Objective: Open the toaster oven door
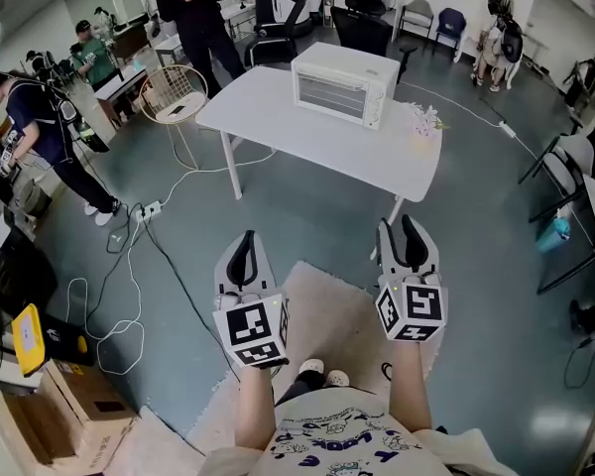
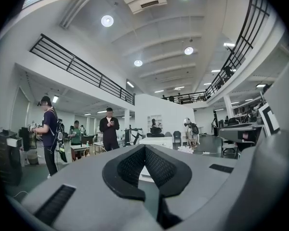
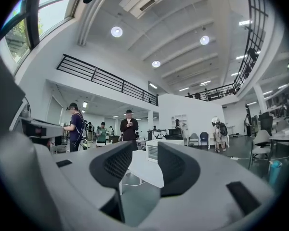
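The white toaster oven [image 1: 342, 85] stands on the far side of a white table [image 1: 268, 127], its glass door [image 1: 329, 97] closed. Both grippers are held low, close to the person's body and well short of the table. My left gripper [image 1: 244, 241] is shut, its tips meeting with nothing held. My right gripper [image 1: 399, 230] is open, with a clear gap between its fingers and nothing in it. In the left gripper view the oven [image 2: 156, 142] shows just beyond the closed tips [image 2: 144, 147]. In the right gripper view the oven [image 3: 154, 151] and table show through the gap of the gripper [image 3: 145, 157].
A small flower pot [image 1: 423, 127] sits on the table's right end. A round wire stool [image 1: 174, 95] stands left of the table. Cables [image 1: 129, 266] trail across the floor. A pale rug [image 1: 327, 310] lies underfoot. Cardboard boxes [image 1: 74, 405] sit at lower left. Several people stand around.
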Tool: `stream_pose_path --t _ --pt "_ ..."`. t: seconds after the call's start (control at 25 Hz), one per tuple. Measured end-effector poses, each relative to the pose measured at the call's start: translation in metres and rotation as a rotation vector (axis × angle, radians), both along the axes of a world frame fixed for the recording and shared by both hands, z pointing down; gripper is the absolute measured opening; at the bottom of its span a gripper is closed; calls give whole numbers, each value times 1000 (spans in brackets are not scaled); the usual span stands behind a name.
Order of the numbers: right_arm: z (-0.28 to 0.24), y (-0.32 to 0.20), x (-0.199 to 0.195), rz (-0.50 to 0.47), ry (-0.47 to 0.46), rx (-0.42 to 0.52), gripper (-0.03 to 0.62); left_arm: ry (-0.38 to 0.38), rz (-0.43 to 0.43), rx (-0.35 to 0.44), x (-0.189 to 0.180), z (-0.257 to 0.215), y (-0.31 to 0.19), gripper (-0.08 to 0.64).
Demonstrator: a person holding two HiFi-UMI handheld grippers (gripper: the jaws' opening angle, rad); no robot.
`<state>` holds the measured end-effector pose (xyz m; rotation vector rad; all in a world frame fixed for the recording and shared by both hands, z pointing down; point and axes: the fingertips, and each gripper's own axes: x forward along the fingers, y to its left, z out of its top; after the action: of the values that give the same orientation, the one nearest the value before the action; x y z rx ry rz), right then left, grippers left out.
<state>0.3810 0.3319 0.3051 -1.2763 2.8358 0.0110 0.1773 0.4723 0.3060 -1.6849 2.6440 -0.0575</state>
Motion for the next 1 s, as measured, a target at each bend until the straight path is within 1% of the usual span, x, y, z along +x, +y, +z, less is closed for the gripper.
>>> stream_pose_path --t 0.12,0.16,0.2,0.52,0.72,1.0 --pt "1 -9 -9 18 -1 -1 171 3 7 1 -11 2 -10 5" --pt "2 -12 -13 21 -1 -3 229 3 11 0 -15 3 -13 5" --pt "2 -15 -17 23 -1 -4 241 3 16 0 -19 5 -15 5" --pt "11 -26 -45 48 -1 -8 239 9 43 -6 -53 16 -37 5" --pt "16 -35 -57 51 22 -23 239 21 51 -16 -66 21 -46 5" --pt "28 -70 -83 37 32 -37 239 18 43 -26 -87 29 -79 5"
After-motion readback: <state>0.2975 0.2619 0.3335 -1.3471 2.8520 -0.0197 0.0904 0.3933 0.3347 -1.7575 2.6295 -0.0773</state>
